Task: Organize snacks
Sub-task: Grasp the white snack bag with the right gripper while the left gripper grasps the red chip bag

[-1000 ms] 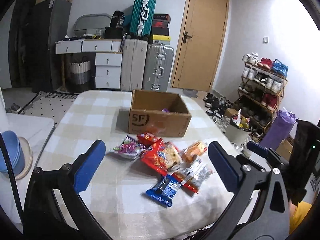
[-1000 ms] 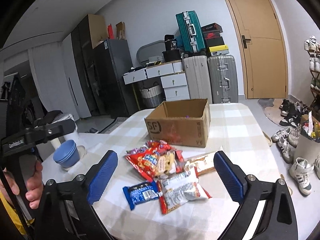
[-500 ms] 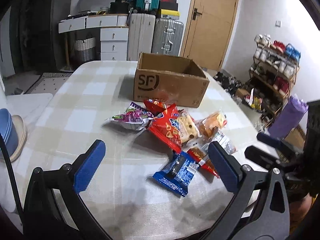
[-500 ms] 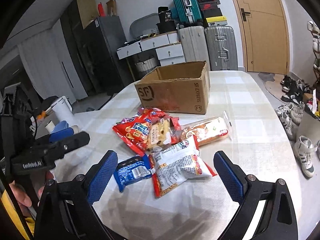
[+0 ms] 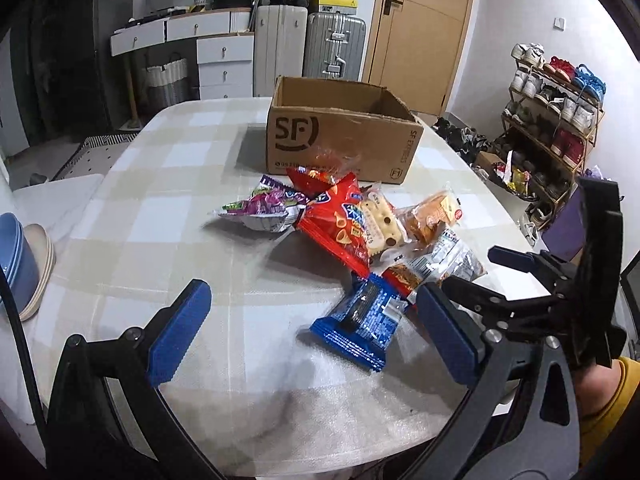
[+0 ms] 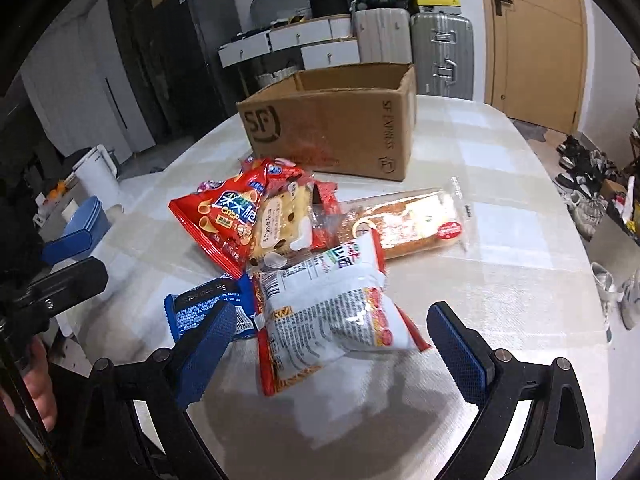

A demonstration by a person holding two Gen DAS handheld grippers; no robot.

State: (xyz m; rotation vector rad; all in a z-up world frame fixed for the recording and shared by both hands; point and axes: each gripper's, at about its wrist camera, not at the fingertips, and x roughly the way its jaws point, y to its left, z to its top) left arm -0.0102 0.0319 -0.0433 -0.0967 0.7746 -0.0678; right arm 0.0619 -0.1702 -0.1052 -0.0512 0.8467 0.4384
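Both claws spread apart, nothing held: left gripper (image 5: 314, 336), right gripper (image 6: 330, 350). White-and-red crinkly snack bag (image 6: 328, 312) lies framed by right fingers, overlapping blue foil packet (image 6: 202, 306). Risk: both snagged together, missing open brown cardboard box (image 6: 340, 120).

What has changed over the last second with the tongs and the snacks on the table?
Both tongs have come down and forward toward the snack pile. The right tongs now straddle the white and red packet; the left tongs sit low near the blue packet. Both stay open, and nothing has been gripped. The snacks and the cardboard box lie where they were.
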